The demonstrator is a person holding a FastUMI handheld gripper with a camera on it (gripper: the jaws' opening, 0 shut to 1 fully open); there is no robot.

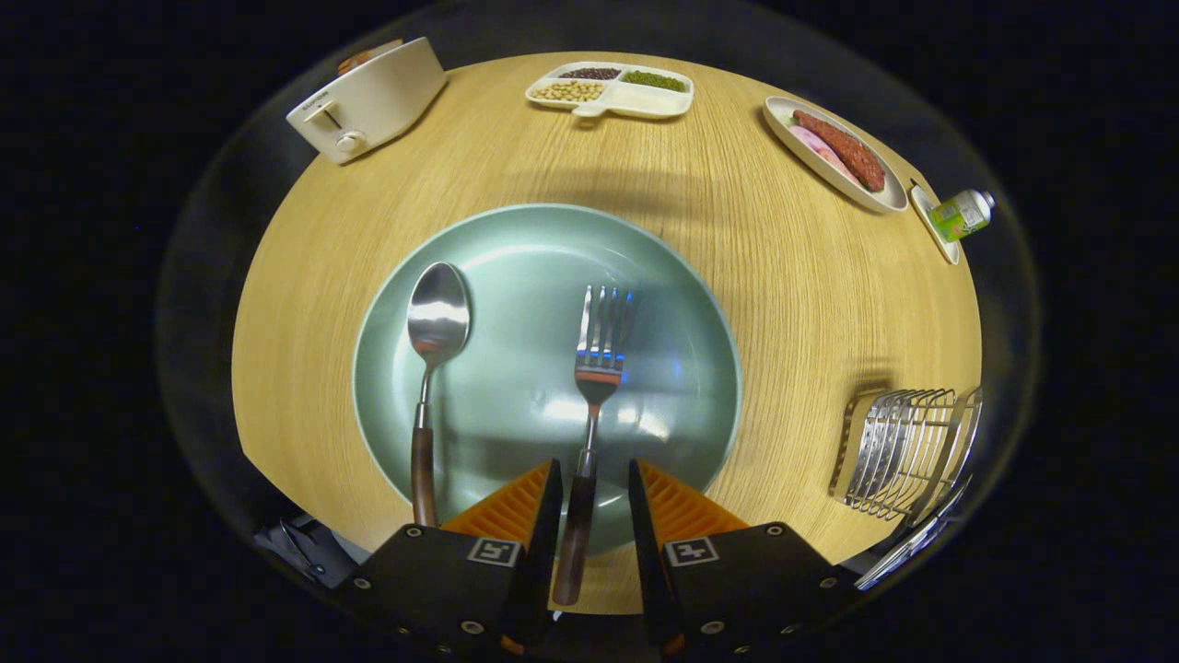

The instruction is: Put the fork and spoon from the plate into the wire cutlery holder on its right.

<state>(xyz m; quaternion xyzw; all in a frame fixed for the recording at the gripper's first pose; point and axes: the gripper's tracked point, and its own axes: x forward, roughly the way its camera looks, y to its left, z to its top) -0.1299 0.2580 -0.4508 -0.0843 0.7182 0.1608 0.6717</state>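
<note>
Fork pickup: the gripper has its jaws parted astride the fork handle on the plate, not yet clamped; closing precedes carrying to the wire cutlery holder at the bench's right edge.

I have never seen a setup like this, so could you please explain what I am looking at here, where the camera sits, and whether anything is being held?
This is no robot arm: a person carries a hand-held two-finger gripper, and the camera rides on it, looking forward along the fingers, hence the rounded fisheye look.

Below is a round wooden table. Just ahead lies a pale green plate with a spoon to the left and a fork. The fork's dark handle runs back between the two fingers. They stand on either side of it with a little gap showing, so the gripper looks open and nothing is clamped yet.

To the right of the plate stands the wire cutlery holder. At the far side sit a toaster, a divided tray of beans, a dish of meat and a small green can.
</note>
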